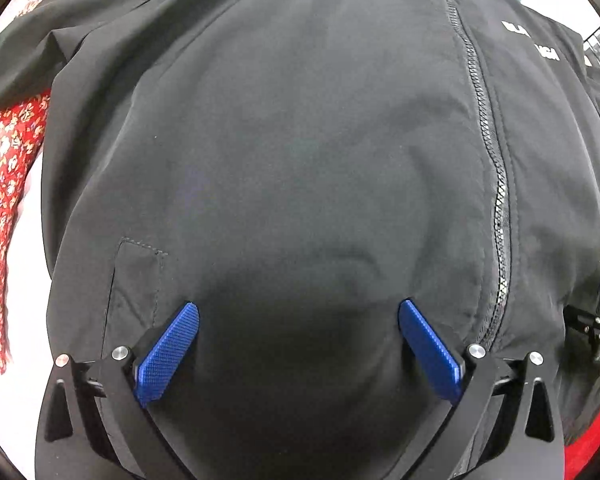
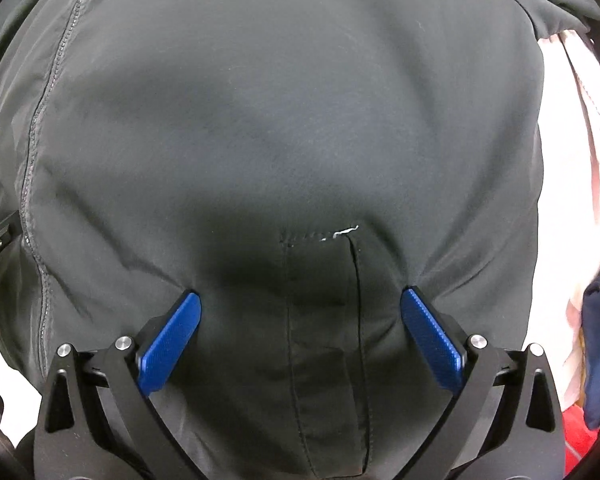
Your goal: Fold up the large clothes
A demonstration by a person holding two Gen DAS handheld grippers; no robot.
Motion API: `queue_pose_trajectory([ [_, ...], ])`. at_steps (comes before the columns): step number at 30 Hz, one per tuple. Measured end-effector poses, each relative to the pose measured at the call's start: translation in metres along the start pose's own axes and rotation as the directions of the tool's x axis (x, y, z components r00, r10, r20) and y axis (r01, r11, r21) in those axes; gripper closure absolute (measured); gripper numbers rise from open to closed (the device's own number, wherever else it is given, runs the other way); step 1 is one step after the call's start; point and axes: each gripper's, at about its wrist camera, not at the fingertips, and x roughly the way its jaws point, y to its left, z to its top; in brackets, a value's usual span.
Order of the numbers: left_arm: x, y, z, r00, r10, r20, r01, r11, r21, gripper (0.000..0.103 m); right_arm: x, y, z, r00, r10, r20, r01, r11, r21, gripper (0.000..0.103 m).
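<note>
While both tools point down at the garment, status is as follows.
Garment: black zip-up jacket (image 1: 300,140) lies spread front-up on a white surface (image 1: 24,396), filling both wrist views.
Zipper: closed zipper (image 1: 496,184) runs up the right part of the left wrist view; the stitched seam beside it (image 2: 40,152) shows at the left edge of the right wrist view.
Lettering: white print (image 1: 534,42) on the chest, top right in the left view, partly unreadable.
Left hand-held gripper: left hand-held gripper (image 1: 298,312) has jaws spread wide, nothing clamped, blue pads (image 1: 168,354) down close to the fabric just right of a welt pocket (image 1: 134,276).
Right hand-held gripper: right hand-held gripper (image 2: 300,300) also gapes wide, holds nothing, pads straddling the other pocket (image 2: 324,280); cloth puckers at the right fingertip.
Contact: cannot tell whether tips press or only hover.
Neighbours: red floral cloth (image 1: 4,184) left of the jacket; pale pink fabric (image 2: 572,216) right of it.
</note>
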Motion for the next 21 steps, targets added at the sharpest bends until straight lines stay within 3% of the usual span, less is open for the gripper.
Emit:
queue_pose_trajectory([
  [9, 0.001, -0.007, 0.005, 0.999, -0.017, -0.031, 0.017, 1.0, 0.002, 0.005, -0.006, 0.001, -0.001, 1.0, 0.002, -0.004, -0.002, 0.999, -0.042, 0.005],
  [13, -0.002, -0.003, 0.011, 0.997, -0.003, -0.078, -0.001, 0.999, -0.046, 0.006, -0.043, -0.008, 0.024, 0.991, -0.003, 0.135, 0.015, 0.997, -0.082, 0.005],
  [17, -0.014, -0.003, 0.01, 0.997, 0.006, -0.08, -0.012, 0.998, -0.068, 0.006, -0.084, -0.046, 0.063, 0.962, -0.085, 0.259, 0.107, 0.992, -0.072, 0.005],
  [21, -0.026, -0.01, 0.008, 0.996, 0.026, -0.084, -0.03, 0.998, -0.047, 0.006, -0.108, -0.11, 0.106, 0.957, -0.118, 0.264, 0.107, 0.993, 0.056, 0.005],
])
